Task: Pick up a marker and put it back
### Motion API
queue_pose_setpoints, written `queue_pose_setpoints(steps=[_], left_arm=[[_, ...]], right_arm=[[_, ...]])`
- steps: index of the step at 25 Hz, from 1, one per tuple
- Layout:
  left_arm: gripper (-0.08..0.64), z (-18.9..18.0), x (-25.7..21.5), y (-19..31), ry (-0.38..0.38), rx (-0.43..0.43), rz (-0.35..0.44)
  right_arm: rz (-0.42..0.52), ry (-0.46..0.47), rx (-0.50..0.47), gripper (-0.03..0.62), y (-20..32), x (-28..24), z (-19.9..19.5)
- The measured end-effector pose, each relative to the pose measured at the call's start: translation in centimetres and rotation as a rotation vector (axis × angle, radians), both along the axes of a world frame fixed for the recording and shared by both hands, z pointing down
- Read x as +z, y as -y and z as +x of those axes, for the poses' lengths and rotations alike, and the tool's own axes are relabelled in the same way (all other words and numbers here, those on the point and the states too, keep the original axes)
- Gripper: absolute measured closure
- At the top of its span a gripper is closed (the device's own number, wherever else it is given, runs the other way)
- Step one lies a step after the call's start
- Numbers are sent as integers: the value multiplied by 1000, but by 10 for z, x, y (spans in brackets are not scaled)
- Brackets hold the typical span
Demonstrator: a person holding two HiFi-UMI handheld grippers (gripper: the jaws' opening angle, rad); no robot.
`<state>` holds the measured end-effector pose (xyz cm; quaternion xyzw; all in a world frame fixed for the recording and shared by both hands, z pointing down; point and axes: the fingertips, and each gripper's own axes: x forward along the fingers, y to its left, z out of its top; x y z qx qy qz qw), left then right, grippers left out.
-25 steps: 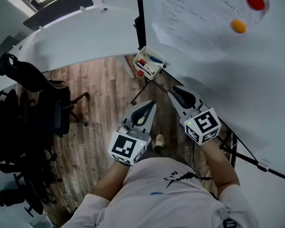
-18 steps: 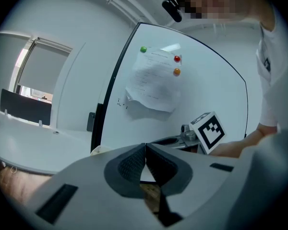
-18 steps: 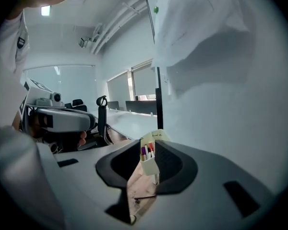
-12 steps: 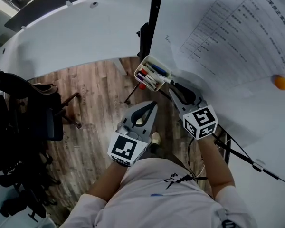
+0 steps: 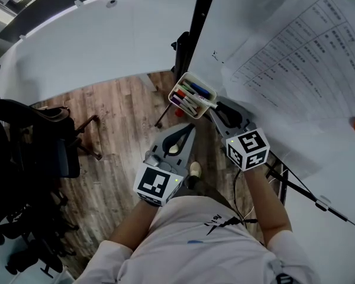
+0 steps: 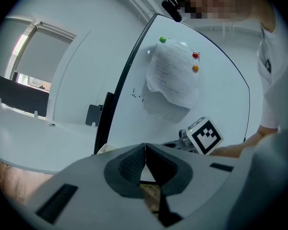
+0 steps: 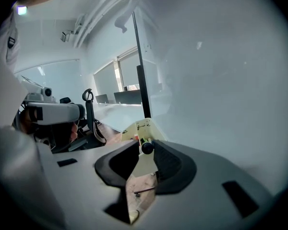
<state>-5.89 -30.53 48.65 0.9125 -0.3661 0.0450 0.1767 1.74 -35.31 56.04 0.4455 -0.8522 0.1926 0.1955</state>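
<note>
Marker (image 7: 147, 148): black end pinched at the right gripper (image 5: 218, 109) tips, tray (image 5: 178, 86) just beyond. Grasp step in hand; next, a straight lift. Left gripper (image 6: 145, 150) pressed together, empty.

Cream tray (image 5: 177, 85) beyond the jaws holds blue, purple, red and green markers (image 5: 196, 90). The cubes (image 5: 247, 149) carry black-and-white squares. The floor (image 5: 118, 117) is brown woodgrain.

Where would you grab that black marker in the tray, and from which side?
Grip the black marker by its round end, which faces the right gripper. Come end-on, jaws either side: other markers crowd its flanks in the tray.
</note>
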Motion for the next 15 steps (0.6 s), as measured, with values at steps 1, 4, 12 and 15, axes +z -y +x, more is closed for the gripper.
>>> queue_pose_setpoints(steps=[1,4,12,15], left_arm=[[548,-1,0,1,1,0,0],[546,-4,-2,1,1,-4,2],[548,-6,-7,-14,8,-25,6],[548,-4,-17,-22,6,-40,20]], right_arm=[[-2,-1,6,504,1,1,0],[-7,7,17,514,0,-2,1],[62,68,58,517,-7,-35,12],[91,100,70,517,-15,-52,17]])
